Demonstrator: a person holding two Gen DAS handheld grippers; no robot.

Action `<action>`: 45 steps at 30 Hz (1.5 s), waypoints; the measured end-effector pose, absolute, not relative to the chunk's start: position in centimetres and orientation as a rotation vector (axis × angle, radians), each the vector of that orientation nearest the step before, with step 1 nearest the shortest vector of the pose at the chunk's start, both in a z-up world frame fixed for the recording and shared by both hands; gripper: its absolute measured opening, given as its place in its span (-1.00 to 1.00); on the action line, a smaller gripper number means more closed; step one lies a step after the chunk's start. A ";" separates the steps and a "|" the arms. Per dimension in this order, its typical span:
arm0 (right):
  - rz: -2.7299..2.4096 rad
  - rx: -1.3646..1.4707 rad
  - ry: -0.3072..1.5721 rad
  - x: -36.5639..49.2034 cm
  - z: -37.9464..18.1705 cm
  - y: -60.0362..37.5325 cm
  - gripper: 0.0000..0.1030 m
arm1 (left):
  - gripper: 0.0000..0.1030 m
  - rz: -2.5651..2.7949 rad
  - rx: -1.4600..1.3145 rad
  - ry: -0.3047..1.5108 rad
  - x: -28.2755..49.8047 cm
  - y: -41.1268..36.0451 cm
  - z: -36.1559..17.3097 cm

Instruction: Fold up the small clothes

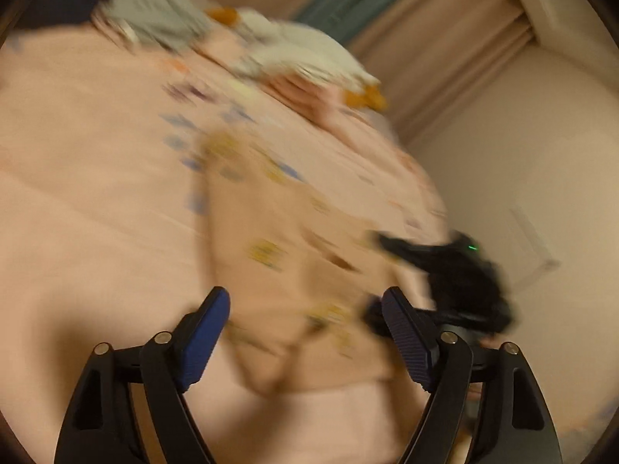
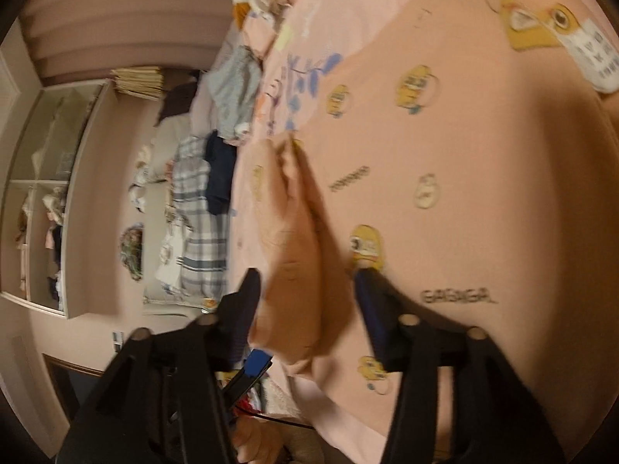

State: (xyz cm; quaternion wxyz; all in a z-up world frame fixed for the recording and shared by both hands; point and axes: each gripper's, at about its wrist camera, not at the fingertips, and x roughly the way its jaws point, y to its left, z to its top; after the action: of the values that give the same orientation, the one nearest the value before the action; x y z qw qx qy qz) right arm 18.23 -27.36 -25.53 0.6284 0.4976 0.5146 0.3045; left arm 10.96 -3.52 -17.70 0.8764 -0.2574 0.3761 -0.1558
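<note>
Loose clothes pile (image 1: 162, 23) at bed's far edge, plaid and navy pieces (image 2: 201, 208) beside it, open shelf unit (image 2: 46, 193) on the wall beyond. Left gripper (image 1: 305, 332) angled down over the bed, jaws spread, nothing pinched. Right gripper (image 2: 305, 297) jaws spread, a raised fold between them, pads not pressing. Peach printed garment (image 1: 286, 232) lies on the pink bedsheet (image 1: 77, 154), yellow cartoon motifs, partly folded, blurred.

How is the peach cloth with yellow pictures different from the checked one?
The peach cloth is one colour with little yellow prints; the checked cloth has crossing blue-grey and white bands. The peach cloth lies spread out; the checked cloth is bunched up. Both are soft fabric.
</note>
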 end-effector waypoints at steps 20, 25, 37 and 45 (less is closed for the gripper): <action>0.634 0.601 1.131 20.6 -23.4 -19.3 -0.47 | 0.59 0.002 -0.351 0.819 10.8 -3.7 -20.0; 0.621 0.594 1.077 20.5 -23.8 -20.1 -0.68 | 0.59 0.000 -0.351 0.826 11.0 -3.7 -20.2; 0.602 0.589 0.978 19.1 -22.0 -21.2 -0.76 | 0.60 0.005 -0.337 0.837 11.1 -3.7 -20.4; 0.579 0.658 0.954 18.7 -21.7 -23.1 -0.76 | 0.60 -0.108 -0.351 0.852 10.1 -4.4 -19.4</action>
State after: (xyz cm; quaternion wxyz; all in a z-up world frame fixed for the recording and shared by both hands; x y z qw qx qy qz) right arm 18.66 -23.06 -21.74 0.7975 0.3066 0.4442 0.2696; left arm 10.14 -4.42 -19.41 0.8943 -0.1691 0.4110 -0.0519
